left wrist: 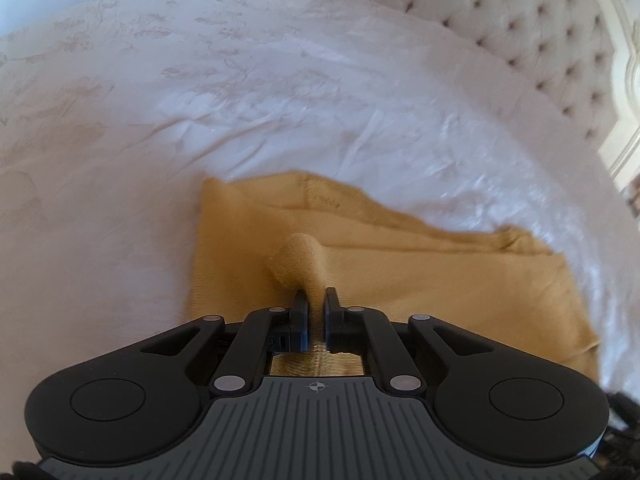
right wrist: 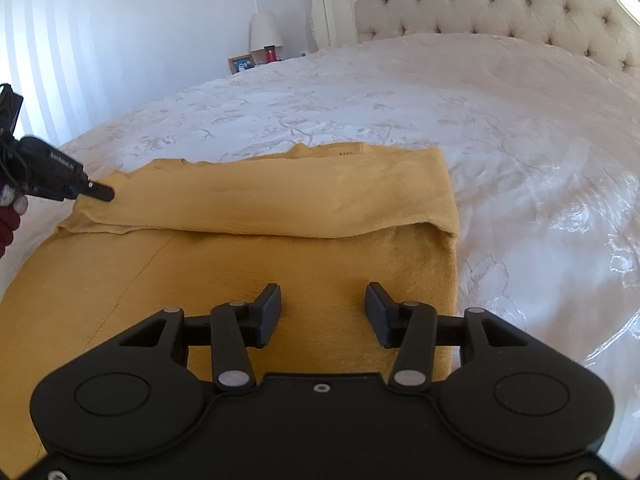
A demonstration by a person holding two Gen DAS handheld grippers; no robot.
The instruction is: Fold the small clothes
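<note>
My left gripper [left wrist: 316, 300] has its fingers pinched tight on a bunched nub of the mustard-yellow garment [right wrist: 280, 200], while the fingers of my right gripper [right wrist: 322, 308] stand wide apart with nothing between them, hovering low over the nearer, flat layer of the cloth. The garment lies on the white patterned bedspread [right wrist: 400, 100], toward its near edge and well away from the tufted headboard [right wrist: 500, 4]; a long flap is already turned over along its far side, leaving a soft rolled fold line across the middle. It looks light, limp and slightly textured, a thin knit that will drape and sag instead of holding a crease, so I judge it best taken at corners or hems, pinching through both layers so they do not slip apart. In the right view my left gripper reaches in from the left edge, its tip on the left end of the folded flap, angled down toward the bed. My right gripper points forward along the bed, nearly level, above the garment's right half. A lamp [right wrist: 266, 32] stands beyond the far corner.
</note>
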